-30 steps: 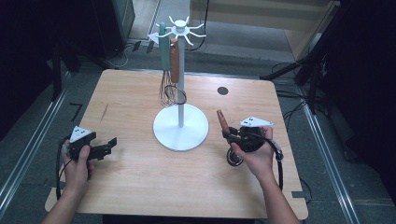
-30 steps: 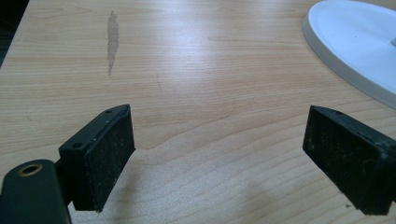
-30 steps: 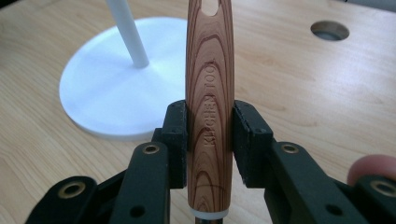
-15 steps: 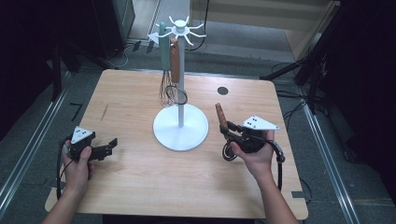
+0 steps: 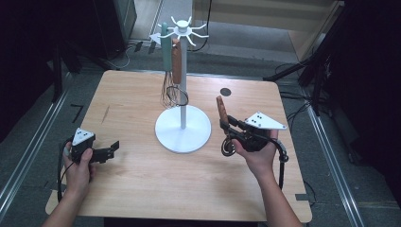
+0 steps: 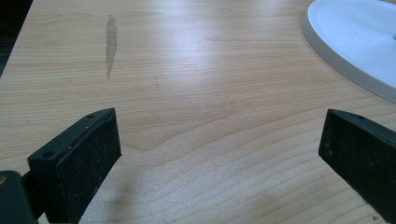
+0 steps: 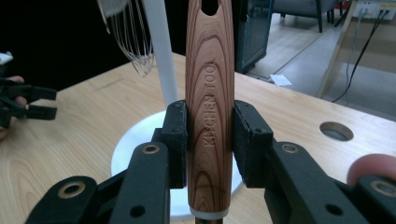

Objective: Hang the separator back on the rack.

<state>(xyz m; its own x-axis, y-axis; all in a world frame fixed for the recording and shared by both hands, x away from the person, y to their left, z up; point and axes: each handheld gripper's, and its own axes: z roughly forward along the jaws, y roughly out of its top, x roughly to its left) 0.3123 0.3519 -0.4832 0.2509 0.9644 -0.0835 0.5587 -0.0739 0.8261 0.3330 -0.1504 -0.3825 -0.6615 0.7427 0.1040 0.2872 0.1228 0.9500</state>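
Wooden-handled utensil [image 5: 221, 111] clamped in the right gripper [image 5: 230, 126], lifted off the counter [image 5: 142, 184] right of the white stand [image 5: 183, 127]. Two utensils already hang there; this one isn't hooked yet. Left gripper [image 5: 109, 149], near left, has just been opening, nothing between its jaws.

I see the wooden-handled whisk [image 7: 208, 116] right of the white stand's base, handle upright, stamped "KITCHEN TOOL", with a hanging hole on top; its coiled wire head [image 5: 229, 145] sits just above the table.
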